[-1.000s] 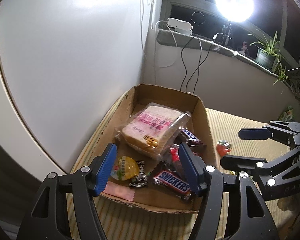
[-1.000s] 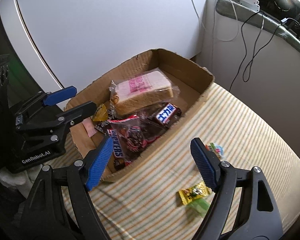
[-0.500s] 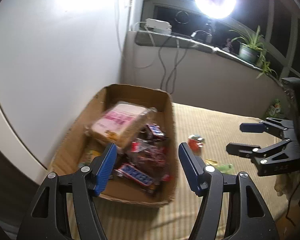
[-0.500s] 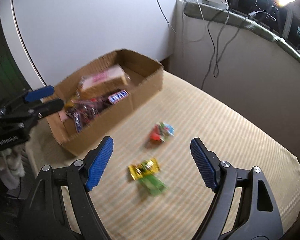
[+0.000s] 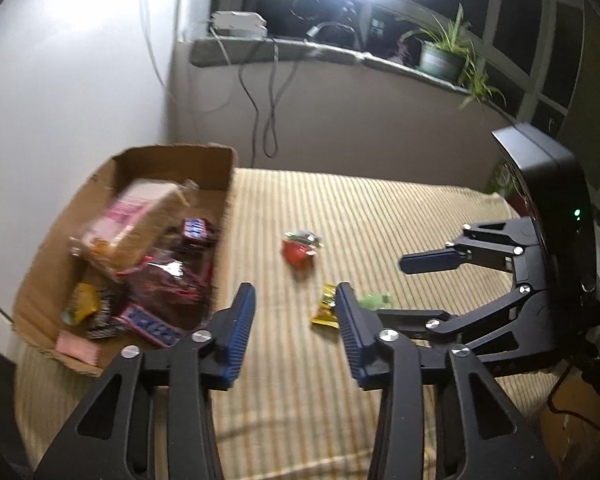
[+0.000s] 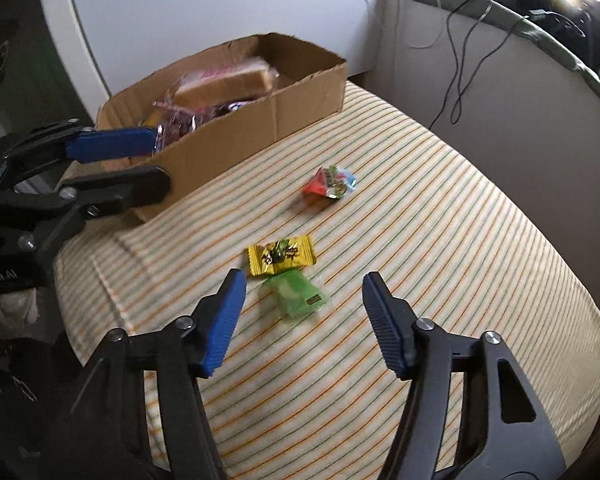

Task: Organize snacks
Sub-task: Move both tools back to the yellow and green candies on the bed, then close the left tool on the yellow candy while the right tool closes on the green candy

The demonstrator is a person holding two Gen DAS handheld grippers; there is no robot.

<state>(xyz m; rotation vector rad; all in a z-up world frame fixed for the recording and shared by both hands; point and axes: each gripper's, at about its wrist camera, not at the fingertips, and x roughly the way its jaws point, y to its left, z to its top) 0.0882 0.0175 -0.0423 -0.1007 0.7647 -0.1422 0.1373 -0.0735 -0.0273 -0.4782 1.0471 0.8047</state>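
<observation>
1. Left wrist view: left tongs (image 5: 295, 334) spread apart, nothing between the blue pads, hovering over the striped tabletop (image 5: 380, 216) just beside the right wall of the cardboard box (image 5: 172, 160).
2. Same view: right tongs (image 5: 412, 286) also spread apart and empty, entering from the right side, one blue-padded finger above the other.
3. Box contents: bagged bread slices (image 5: 140, 220) toward the rear, dark red snack bags (image 5: 172, 284) in the middle, blue-labelled chocolate bar (image 5: 150, 324) and yellow jelly cup (image 5: 80, 304) near the front, pink sachet (image 5: 78, 346) at the front edge. Details blurred.
4. Right wrist view: right tongs (image 6: 302, 316) wide apart and empty, positioned over the green packet (image 6: 298, 294).
5. Green packet touching and partly tucked under the yellow candy wrapper (image 6: 281, 255); both flat on the tabletop (image 6: 440, 240), well apart from the box (image 6: 260, 120).
6. Red and blue snack packet (image 6: 330, 182) lying alone on the tabletop, between the yellow wrapper and the far end of the box, touching neither.
7. Left tongs (image 6: 156, 162) visible at the left of the right wrist view, fingers parted, close against the near corner of the box.
8. Background: window ledge (image 5: 340, 54) with a potted plant (image 5: 444, 56), a white power strip (image 5: 238, 24) and hanging cables (image 5: 268, 112).
</observation>
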